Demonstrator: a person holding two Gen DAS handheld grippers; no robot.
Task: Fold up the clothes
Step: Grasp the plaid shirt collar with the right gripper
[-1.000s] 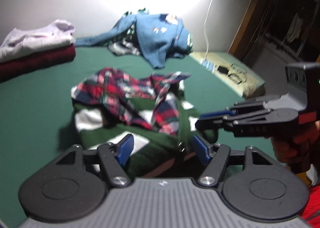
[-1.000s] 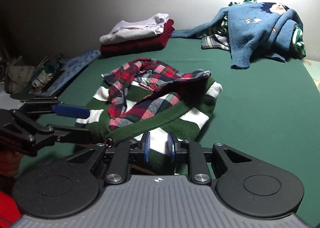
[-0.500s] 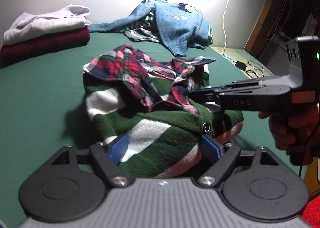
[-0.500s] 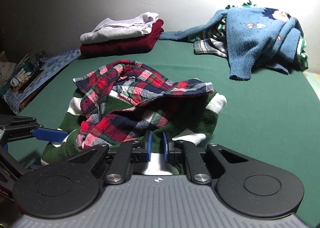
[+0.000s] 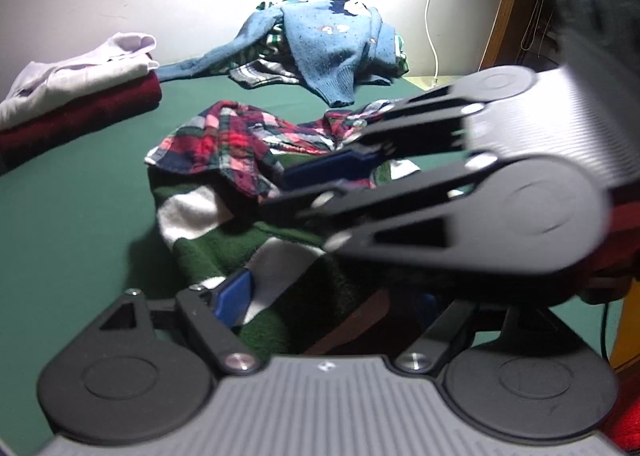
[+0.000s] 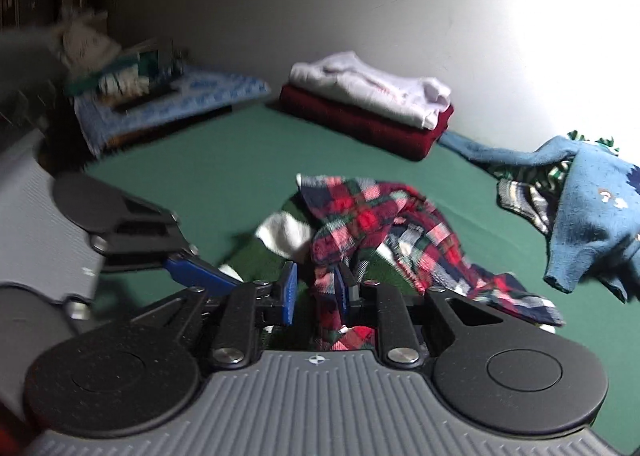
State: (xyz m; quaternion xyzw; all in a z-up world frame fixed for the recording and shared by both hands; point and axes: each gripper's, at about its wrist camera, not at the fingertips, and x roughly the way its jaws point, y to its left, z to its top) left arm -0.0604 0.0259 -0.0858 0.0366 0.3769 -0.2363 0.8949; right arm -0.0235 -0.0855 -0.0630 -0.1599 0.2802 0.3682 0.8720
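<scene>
A red plaid shirt (image 5: 240, 140) lies crumpled on a green and white striped sweater (image 5: 224, 252) on the green table. My right gripper (image 6: 314, 294) is shut on a fold of the plaid shirt (image 6: 372, 216), and it crosses in front of the left wrist view (image 5: 320, 176). My left gripper (image 5: 332, 296) is open, its fingers either side of the striped sweater's near edge. One blue left fingertip (image 6: 196, 276) shows in the right wrist view beside the sweater (image 6: 276, 240).
A folded white and dark red stack (image 5: 76, 92) sits at the back, also in the right wrist view (image 6: 368, 108). A blue sweater heap (image 5: 332, 44) lies behind the plaid shirt. A blue patterned cloth with clutter (image 6: 160, 100) lies off the table (image 5: 60, 216).
My right gripper has swung in over the pile, turned left and taken hold of the plaid shirt. The left gripper has moved closer to the sweater's edge and stays open.
</scene>
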